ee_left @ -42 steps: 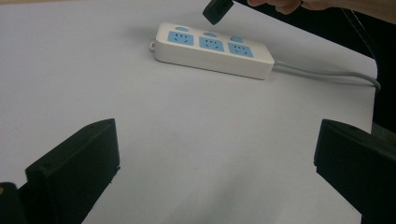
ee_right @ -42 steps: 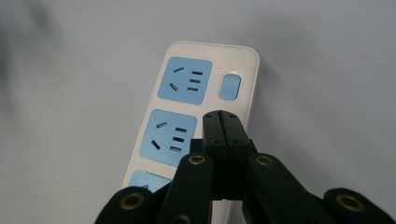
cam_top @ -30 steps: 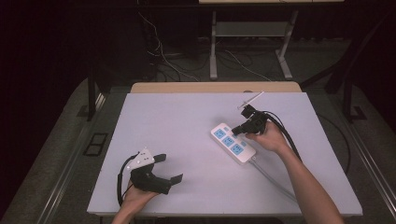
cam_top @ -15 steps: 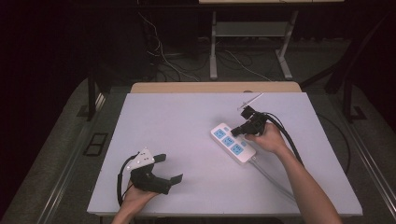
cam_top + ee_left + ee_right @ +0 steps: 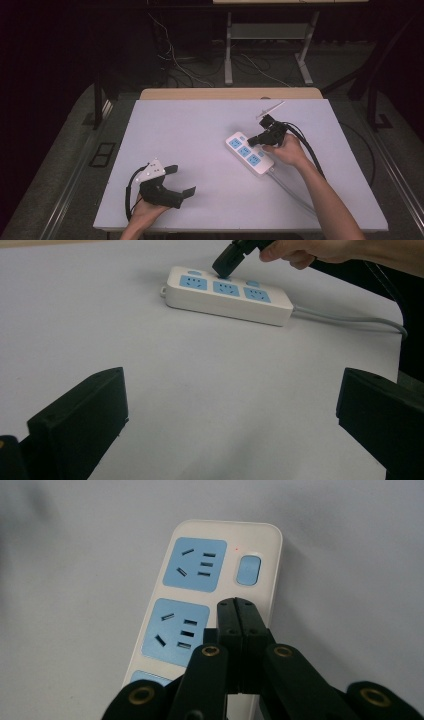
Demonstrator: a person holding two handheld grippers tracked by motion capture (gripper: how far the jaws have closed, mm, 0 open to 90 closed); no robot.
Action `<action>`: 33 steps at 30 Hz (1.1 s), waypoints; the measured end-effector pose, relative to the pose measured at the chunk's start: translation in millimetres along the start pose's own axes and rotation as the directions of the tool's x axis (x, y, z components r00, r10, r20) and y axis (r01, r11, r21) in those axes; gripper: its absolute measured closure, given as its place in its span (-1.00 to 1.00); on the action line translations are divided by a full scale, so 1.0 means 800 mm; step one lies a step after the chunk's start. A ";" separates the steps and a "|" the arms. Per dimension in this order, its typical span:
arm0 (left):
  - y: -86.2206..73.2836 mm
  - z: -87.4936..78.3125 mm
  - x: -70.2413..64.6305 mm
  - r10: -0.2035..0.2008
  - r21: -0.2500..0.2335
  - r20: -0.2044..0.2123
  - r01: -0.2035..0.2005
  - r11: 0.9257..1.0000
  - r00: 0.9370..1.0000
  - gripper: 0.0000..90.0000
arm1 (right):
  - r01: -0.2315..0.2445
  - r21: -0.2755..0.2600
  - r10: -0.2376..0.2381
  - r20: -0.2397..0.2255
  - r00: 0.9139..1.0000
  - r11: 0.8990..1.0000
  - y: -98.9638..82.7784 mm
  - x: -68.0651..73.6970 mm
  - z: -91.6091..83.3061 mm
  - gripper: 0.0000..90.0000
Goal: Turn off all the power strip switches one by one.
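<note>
Left tongs (image 5: 172, 181), lower left of high view: jaws wide apart, empty, resting on counter (image 5: 200, 130). Power strip (image 5: 250, 153) right of centre, long axis running upper left to lower right. Right tongs (image 5: 254, 140) closed, nothing held, tip over strip's upper-left end, nr the switch (image 5: 248, 570). Right hand nearer by far.

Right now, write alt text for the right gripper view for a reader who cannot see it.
The right gripper, black and shut with nothing between its jaws, points down at a white plastic power strip with blue sockets lying on a pale grey table. Its tip sits over the strip's edge, just short of a small blue rocker switch.
</note>
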State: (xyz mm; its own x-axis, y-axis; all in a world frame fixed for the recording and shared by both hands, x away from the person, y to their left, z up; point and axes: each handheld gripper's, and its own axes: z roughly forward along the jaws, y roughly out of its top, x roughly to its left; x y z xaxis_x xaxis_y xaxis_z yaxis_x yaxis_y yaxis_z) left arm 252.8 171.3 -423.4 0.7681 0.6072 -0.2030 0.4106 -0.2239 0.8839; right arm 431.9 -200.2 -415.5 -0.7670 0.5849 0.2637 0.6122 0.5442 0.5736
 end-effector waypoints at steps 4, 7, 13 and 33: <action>0.000 0.000 0.001 -0.001 0.000 -0.003 0.001 1.000 1.000 -1.00 | -0.018 -0.010 0.018 -0.013 1.000 1.000 -0.002 -0.002 0.000 1.00; 0.000 0.000 0.000 0.001 0.002 -0.001 -0.001 1.000 1.000 -1.00 | -0.014 -0.027 0.014 -0.004 1.000 1.000 -0.003 -0.002 0.003 1.00; -0.001 -0.001 0.002 -0.001 0.001 -0.003 0.001 1.000 1.000 -1.00 | -0.008 -0.037 0.007 -0.005 1.000 0.999 -0.003 -0.002 0.005 1.00; -0.001 -0.002 0.005 -0.006 0.001 -0.004 0.006 1.000 1.000 -1.00 | -0.038 -0.041 0.036 -0.036 0.999 0.998 -0.004 -0.001 -0.002 1.00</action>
State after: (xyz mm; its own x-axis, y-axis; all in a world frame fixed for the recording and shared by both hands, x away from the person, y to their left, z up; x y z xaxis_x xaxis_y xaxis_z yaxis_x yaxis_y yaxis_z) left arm 254.7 175.0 -424.6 0.7635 0.6119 -0.2065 0.4156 -0.2208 0.8823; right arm 430.5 -203.1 -416.4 -0.7508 0.5823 0.3119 0.6323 0.4969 0.5943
